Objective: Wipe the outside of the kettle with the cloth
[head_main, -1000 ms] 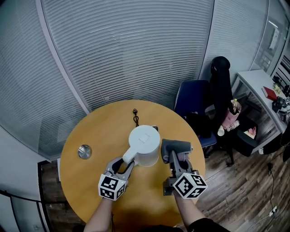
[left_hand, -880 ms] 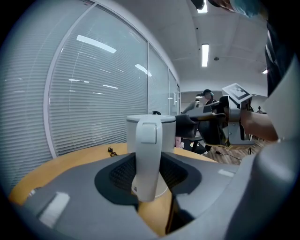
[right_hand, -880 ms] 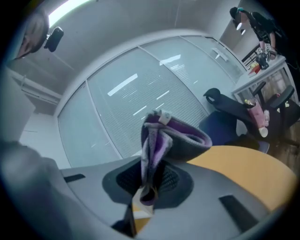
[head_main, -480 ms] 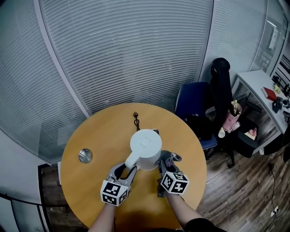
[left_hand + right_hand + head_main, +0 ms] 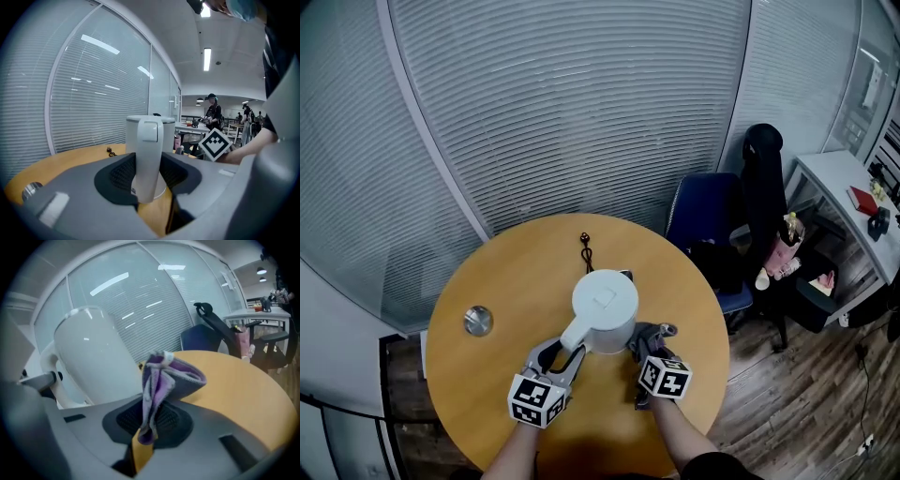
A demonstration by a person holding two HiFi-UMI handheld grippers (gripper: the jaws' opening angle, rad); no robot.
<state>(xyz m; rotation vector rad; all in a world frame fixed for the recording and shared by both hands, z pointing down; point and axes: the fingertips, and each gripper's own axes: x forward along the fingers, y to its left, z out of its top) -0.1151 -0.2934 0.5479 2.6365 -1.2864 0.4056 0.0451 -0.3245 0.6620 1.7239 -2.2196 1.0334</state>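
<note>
round table; white kettle upright near its middle. left hand-held gripper clamped on the kettle handle. right hand-held gripper, the nearer to bare wall, pinches the purple cloth. the kettle's right flank lies just to its left; contact unclear.

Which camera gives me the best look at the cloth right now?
The right gripper view: the purple-grey cloth fills its middle, pinched in the right claw. The head view shows only a small grey bit beside the kettle. The left gripper view shows none of it.
</note>
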